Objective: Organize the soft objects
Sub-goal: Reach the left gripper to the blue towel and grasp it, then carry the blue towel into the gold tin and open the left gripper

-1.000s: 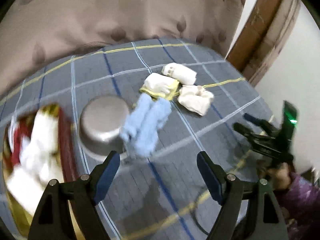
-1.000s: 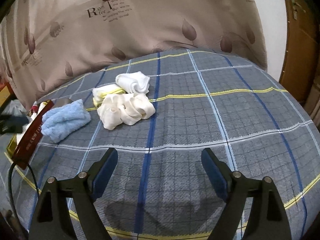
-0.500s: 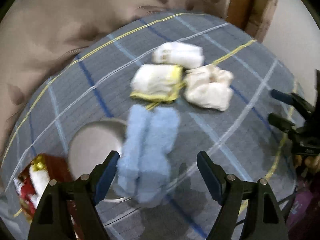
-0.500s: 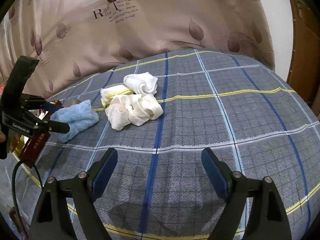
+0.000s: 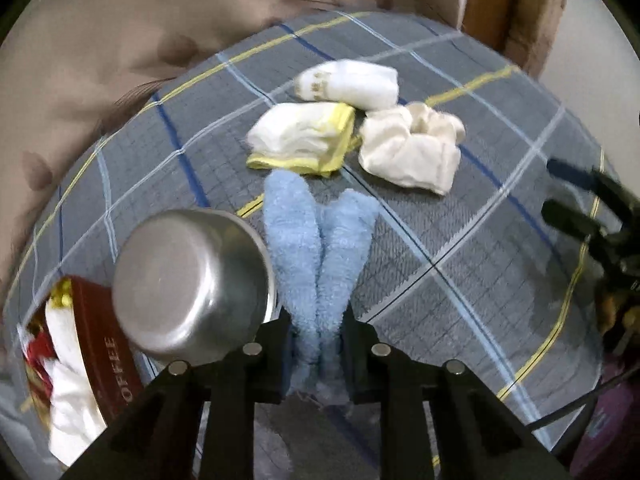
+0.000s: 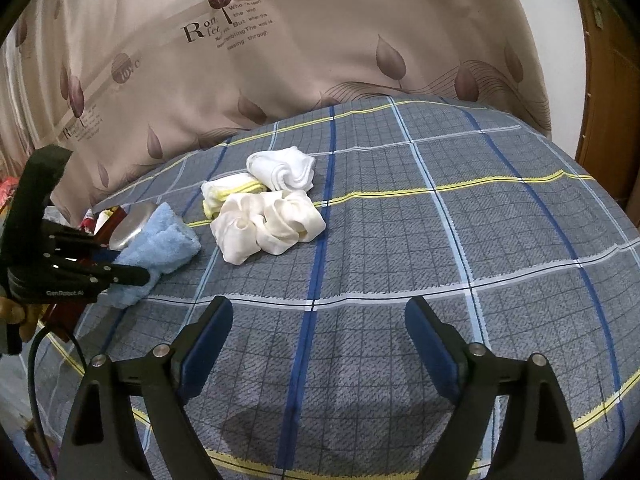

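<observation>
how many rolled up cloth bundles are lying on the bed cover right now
4. The blue towel is pinched in the left claw, beside the steel bowl. Beyond it lie the yellow-edged cloth, the white socks and the cream bundle. The box may hide more.

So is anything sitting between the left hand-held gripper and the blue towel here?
Nothing visible. The left hand-held gripper has just been closing and its pads pinch the near end of the blue towel. The upturned steel bowl lies right beside the towel, not between the two.

Left gripper clamped, right gripper agape.
</observation>
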`<action>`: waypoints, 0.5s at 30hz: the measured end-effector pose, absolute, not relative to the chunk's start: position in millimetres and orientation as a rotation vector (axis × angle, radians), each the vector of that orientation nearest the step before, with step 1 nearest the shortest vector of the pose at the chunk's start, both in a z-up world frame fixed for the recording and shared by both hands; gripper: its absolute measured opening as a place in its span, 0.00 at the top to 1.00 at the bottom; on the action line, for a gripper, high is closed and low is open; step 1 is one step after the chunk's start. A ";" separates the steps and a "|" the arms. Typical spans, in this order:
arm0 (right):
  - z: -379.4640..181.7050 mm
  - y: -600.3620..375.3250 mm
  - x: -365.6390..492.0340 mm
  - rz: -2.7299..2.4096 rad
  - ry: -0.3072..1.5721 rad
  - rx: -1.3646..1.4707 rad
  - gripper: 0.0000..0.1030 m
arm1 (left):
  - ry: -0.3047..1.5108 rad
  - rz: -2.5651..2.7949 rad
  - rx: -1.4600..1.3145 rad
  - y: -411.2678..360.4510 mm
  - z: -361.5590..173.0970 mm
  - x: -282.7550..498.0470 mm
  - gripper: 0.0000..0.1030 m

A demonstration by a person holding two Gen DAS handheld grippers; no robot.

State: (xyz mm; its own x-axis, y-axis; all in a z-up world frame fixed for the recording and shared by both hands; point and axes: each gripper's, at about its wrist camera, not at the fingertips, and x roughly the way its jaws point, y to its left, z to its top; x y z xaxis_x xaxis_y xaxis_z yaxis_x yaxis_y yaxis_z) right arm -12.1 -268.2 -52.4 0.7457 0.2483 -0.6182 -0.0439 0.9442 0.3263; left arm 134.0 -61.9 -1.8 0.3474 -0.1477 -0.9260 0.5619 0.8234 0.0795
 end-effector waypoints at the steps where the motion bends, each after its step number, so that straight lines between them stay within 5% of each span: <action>1: -52.2 -268.6 -12.8 0.162 0.713 0.303 0.16 | 1.115 -0.462 0.403 -59.2 0.7 130.6 0.82; 15: -52.4 -265.5 -12.9 0.181 0.723 0.295 0.13 | 1.022 -0.405 0.040 -17.9 35.3 43.6 0.82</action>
State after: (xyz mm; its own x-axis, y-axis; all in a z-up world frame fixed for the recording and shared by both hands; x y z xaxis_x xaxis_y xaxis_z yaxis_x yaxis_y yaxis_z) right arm -12.9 -265.5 -52.4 0.7368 0.2633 -0.6227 -0.0611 0.9432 0.3266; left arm 43.6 -17.9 35.3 0.4544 -0.3099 -0.8352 0.3467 0.9251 -0.1546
